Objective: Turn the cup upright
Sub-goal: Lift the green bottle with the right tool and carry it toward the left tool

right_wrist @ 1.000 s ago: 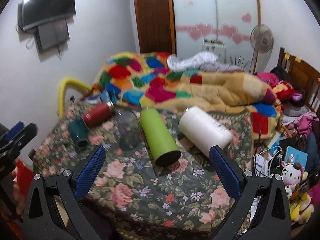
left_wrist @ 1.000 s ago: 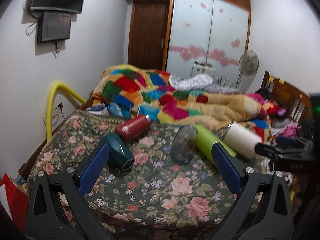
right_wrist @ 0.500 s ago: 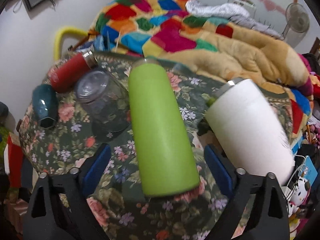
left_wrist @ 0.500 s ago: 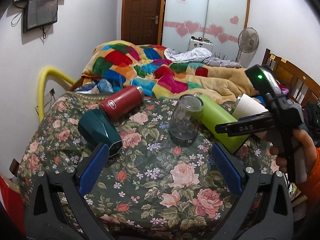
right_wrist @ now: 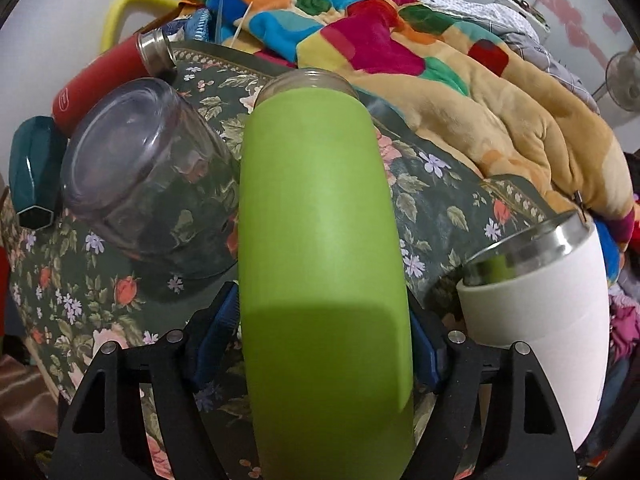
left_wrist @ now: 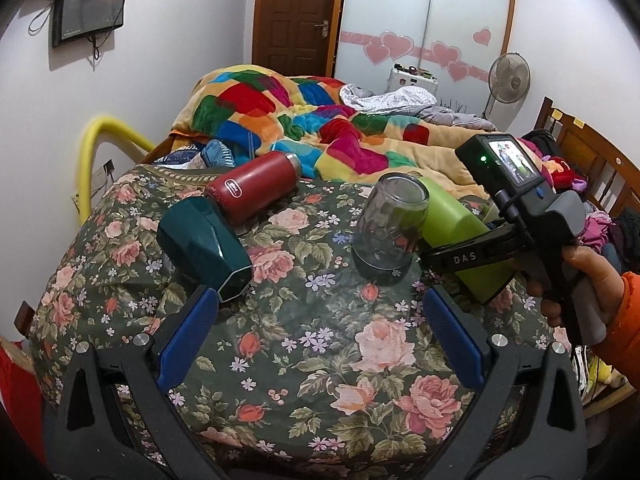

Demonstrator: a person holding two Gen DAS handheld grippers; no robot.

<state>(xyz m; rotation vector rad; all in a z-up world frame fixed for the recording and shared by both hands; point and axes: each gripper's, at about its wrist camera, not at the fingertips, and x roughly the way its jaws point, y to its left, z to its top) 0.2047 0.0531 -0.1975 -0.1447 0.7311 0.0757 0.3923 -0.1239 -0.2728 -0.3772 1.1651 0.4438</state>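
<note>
A light green cup [right_wrist: 324, 248] lies on its side on the floral tablecloth [left_wrist: 304, 360]. My right gripper [right_wrist: 320, 344] has its blue pads against both sides of the cup's near end, shut on it. It also shows in the left wrist view [left_wrist: 456, 224], where the right gripper [left_wrist: 472, 258] reaches in from the right. My left gripper [left_wrist: 316, 344] is open and empty above the table's near part. A clear glass jar [left_wrist: 386, 232] stands upside down beside the green cup.
A red bottle [left_wrist: 256, 188] and a dark teal cup [left_wrist: 204, 248] lie on their sides at the left. A white tumbler [right_wrist: 552, 320] lies at the right. A bed with a colourful quilt [left_wrist: 304, 120] is behind the table.
My right gripper moved forward onto the green cup and closed on its near end. My left gripper came a little closer to the table and stayed open.
</note>
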